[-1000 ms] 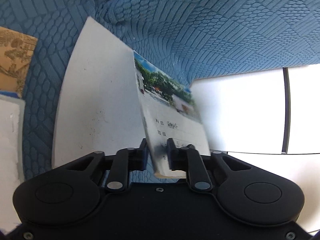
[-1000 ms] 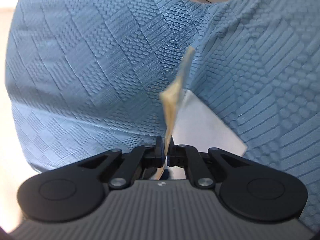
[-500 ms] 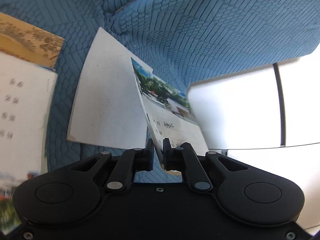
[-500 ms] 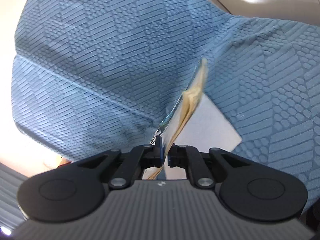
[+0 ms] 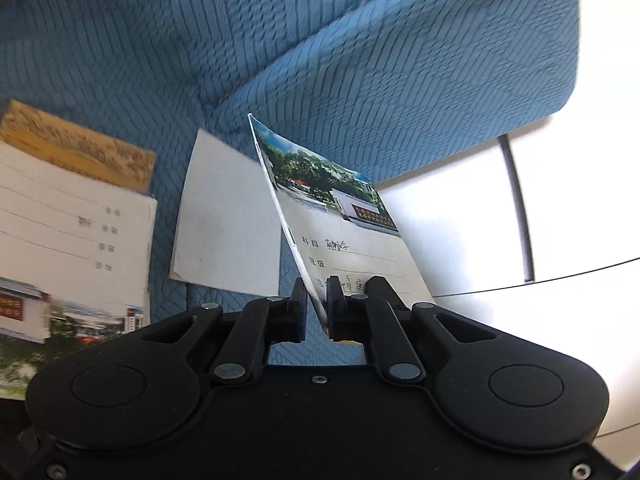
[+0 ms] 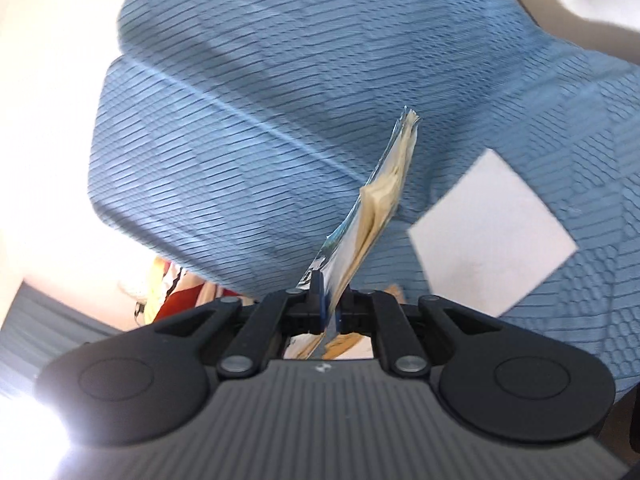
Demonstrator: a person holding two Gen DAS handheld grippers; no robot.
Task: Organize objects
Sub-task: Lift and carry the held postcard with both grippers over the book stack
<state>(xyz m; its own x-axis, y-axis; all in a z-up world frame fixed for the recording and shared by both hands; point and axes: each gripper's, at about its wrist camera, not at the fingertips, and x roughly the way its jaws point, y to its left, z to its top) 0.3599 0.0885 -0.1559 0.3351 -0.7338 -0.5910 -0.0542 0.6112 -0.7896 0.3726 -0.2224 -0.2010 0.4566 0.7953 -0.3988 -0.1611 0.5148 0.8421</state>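
Left wrist view: your left gripper [image 5: 317,304] is clamped on the near edge of an exercise book [image 5: 340,232], held tilted above the blue quilted sofa [image 5: 360,60]. Its cover carries a photo of trees and a building, printed fields 科目 and 班级, and handwriting too blurred to read. A blank white sheet [image 5: 228,224] lies flat on the sofa just left of it; further left sits a stack of notebooks [image 5: 76,224], its writing upside down and illegible. In the right wrist view, your right gripper [image 6: 331,308] pinches a thin booklet [image 6: 380,208] edge-on, yellowed pages fanning; the same white sheet [image 6: 492,240] lies to its right.
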